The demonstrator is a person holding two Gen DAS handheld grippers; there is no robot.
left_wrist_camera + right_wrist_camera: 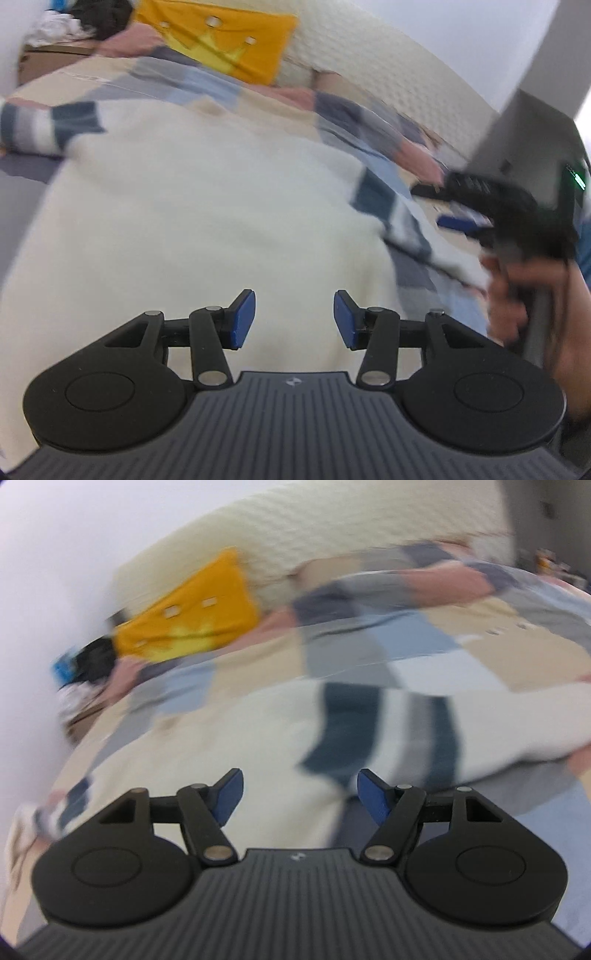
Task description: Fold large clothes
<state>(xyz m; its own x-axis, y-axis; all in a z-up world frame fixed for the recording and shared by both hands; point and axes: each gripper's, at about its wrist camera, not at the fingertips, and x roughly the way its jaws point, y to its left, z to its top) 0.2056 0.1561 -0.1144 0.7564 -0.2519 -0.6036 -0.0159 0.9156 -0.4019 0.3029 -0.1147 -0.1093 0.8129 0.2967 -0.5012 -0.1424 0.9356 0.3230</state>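
A cream sweater (192,206) with dark teal and grey striped sleeves lies spread on a bed, over a patchwork quilt (207,85) of blue, grey, beige and pink squares; the left tool (294,319) hangs above the sweater's plain body, its blue pads (243,321) apart with nothing between them; the right tool (300,795) likewise stands wide and empty, over the near edge of the sweater (258,738) by a striped sleeve (388,731); in the left view the right tool shows blurred at the right, held in a hand (517,295); at the far end a yellow cushion (221,40) with a crown motif leans on a cream quilted headboard (351,66); dark and white clutter (85,22) sits far left; both views are blurred.
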